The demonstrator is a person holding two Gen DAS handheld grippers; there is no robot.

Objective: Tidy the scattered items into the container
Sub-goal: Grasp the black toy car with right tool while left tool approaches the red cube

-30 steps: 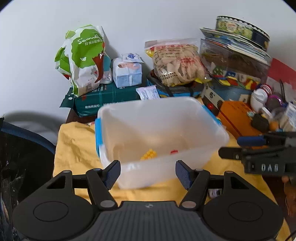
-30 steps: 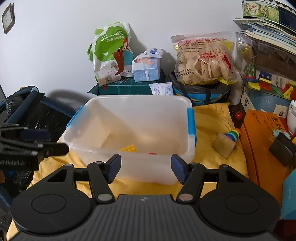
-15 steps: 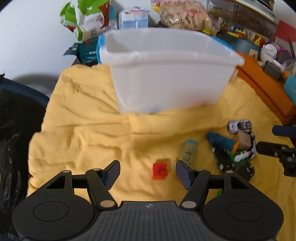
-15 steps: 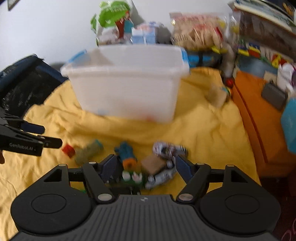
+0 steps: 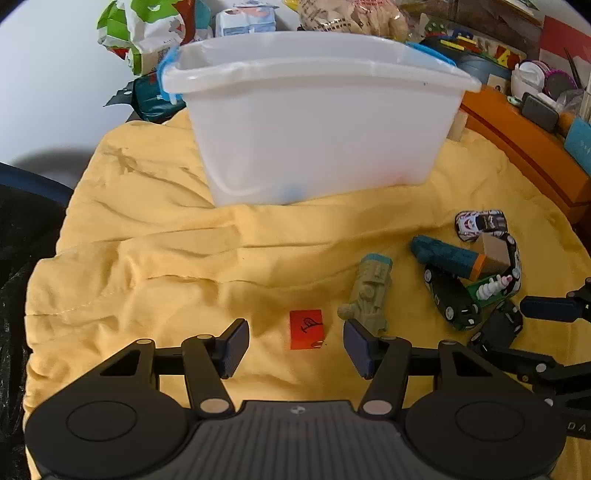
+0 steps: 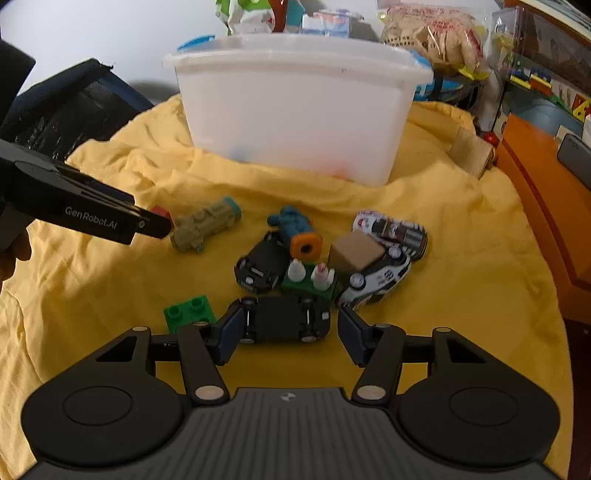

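Note:
A translucent white bin (image 5: 317, 122) with blue handles stands on a yellow cloth (image 5: 155, 236); it also shows in the right wrist view (image 6: 295, 110). My left gripper (image 5: 295, 345) is open, low over the cloth, with a red cube (image 5: 306, 328) between its fingers. My right gripper (image 6: 284, 334) is open around an overturned black toy car (image 6: 282, 319). Nearby lie an olive toy figure (image 6: 205, 229), a teal and orange toy (image 6: 297, 230), a brown block (image 6: 354, 254), a white toy car (image 6: 376, 280) and a green brick (image 6: 188, 312).
Snack bags (image 5: 155, 26) and boxes stand behind the bin against the wall. An orange box (image 5: 524, 144) and cluttered shelves lie to the right. A dark bag (image 6: 66, 110) lies off the cloth's left edge.
Both grippers dropped from above the bin down to the cloth in front of it. The left one now frames the red cube and the right one frames the black car.

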